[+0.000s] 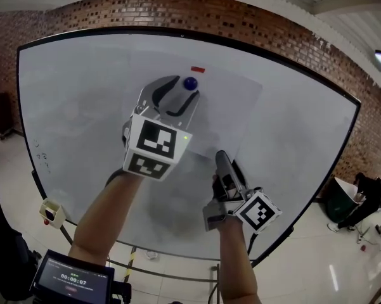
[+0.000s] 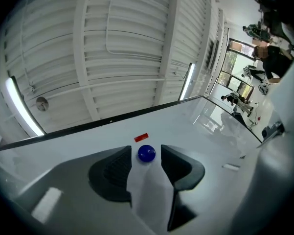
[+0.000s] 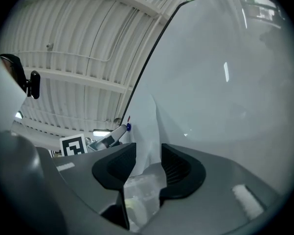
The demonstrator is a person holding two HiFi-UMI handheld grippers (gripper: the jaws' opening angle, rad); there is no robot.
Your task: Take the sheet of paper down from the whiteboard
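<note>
A white sheet of paper [image 1: 231, 109] hangs flat on the whiteboard [image 1: 70, 106]. A blue round magnet [image 1: 190, 83] sits on its upper part, with a small red magnet [image 1: 198, 69] just above it. My left gripper [image 1: 177, 97] is open at the sheet's top. In the left gripper view the blue magnet [image 2: 147, 153] lies between the fingertips with a small gap on each side. My right gripper [image 1: 223, 163] is open at the sheet's lower edge. In the right gripper view a lifted fold of the paper [image 3: 147, 131] stands between the jaws, untouched by the pads.
The board's black frame [image 1: 304, 62] is backed by a brick wall [image 1: 177, 11]. A small white tray [image 1: 51, 213] hangs at the board's lower left. A screen device [image 1: 73, 277] sits at the bottom left. A person [image 1: 361, 198] stands at the far right.
</note>
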